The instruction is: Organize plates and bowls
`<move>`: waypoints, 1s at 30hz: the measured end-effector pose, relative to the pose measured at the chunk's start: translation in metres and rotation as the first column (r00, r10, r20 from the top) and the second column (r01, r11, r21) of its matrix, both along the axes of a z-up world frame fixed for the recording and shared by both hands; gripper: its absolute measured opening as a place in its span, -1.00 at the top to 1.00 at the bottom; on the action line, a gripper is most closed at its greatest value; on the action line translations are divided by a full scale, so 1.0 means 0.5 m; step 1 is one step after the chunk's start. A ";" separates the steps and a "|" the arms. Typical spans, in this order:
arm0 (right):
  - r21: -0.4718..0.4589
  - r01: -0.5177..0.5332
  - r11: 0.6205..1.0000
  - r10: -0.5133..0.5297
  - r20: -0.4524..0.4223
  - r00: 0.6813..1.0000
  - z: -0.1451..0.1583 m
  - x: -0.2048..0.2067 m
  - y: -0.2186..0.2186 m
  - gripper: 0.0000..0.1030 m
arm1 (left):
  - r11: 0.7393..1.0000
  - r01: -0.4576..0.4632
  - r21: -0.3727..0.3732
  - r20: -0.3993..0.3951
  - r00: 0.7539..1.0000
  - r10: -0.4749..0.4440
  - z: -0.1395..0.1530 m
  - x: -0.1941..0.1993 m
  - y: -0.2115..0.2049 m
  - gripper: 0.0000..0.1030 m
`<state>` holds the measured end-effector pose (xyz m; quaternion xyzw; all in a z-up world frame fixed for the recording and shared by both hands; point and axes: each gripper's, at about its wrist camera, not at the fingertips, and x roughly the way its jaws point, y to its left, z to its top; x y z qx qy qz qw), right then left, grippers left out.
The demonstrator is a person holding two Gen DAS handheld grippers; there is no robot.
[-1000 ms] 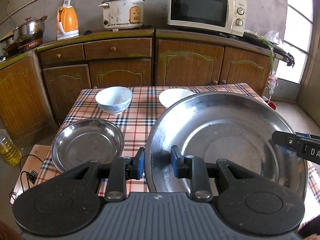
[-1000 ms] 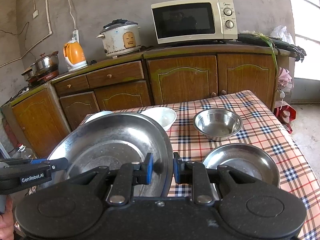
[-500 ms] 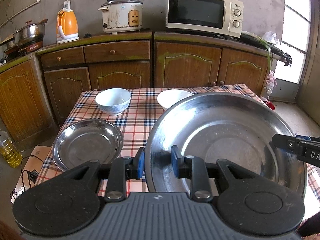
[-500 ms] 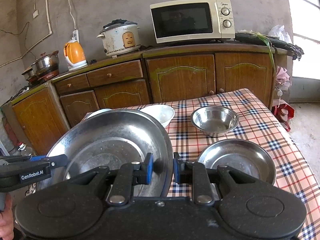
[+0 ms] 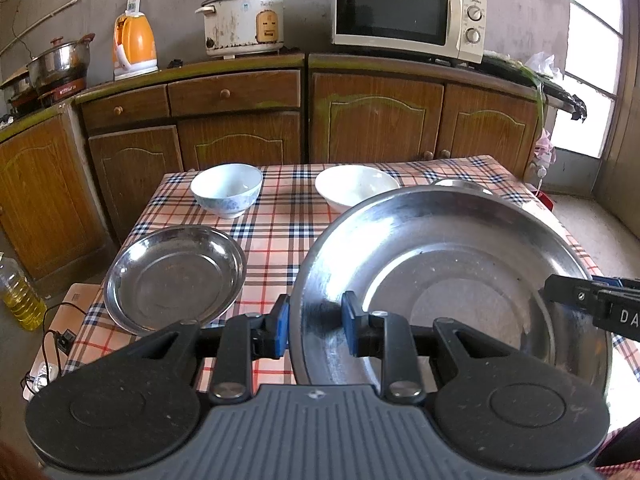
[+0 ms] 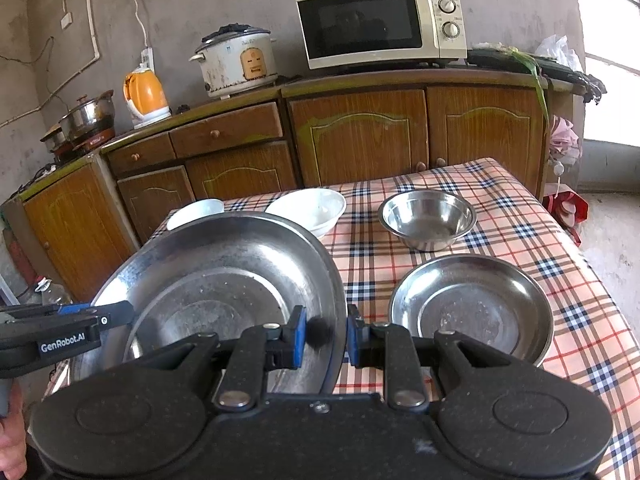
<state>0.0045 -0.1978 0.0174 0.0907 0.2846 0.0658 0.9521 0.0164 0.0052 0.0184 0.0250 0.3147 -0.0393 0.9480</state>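
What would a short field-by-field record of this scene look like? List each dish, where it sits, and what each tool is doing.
held dish: large steel plate, lifted over the checked table
left tool: shut on the plate's left rim
right tool: shut on its right rim
left of it: small steel plate
right of it: second small steel plate
far row: patterned bowl, white bowl, steel bowl
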 end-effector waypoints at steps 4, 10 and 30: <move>-0.002 -0.001 1.000 0.001 -0.009 1.000 -0.007 0.001 0.002 0.47 | 1.000 -0.001 -0.003 -0.011 1.000 0.001 -0.009 0.001 0.002 0.47; -0.002 -0.002 1.000 0.002 -0.024 1.000 -0.019 0.004 0.000 0.48 | 1.000 -0.003 -0.004 -0.026 1.000 0.003 -0.022 0.004 0.001 0.47; -0.006 -0.014 1.000 0.014 -0.066 0.998 -0.049 0.012 0.004 0.47 | 1.000 -0.013 -0.003 -0.056 0.998 0.013 -0.049 0.007 0.003 0.47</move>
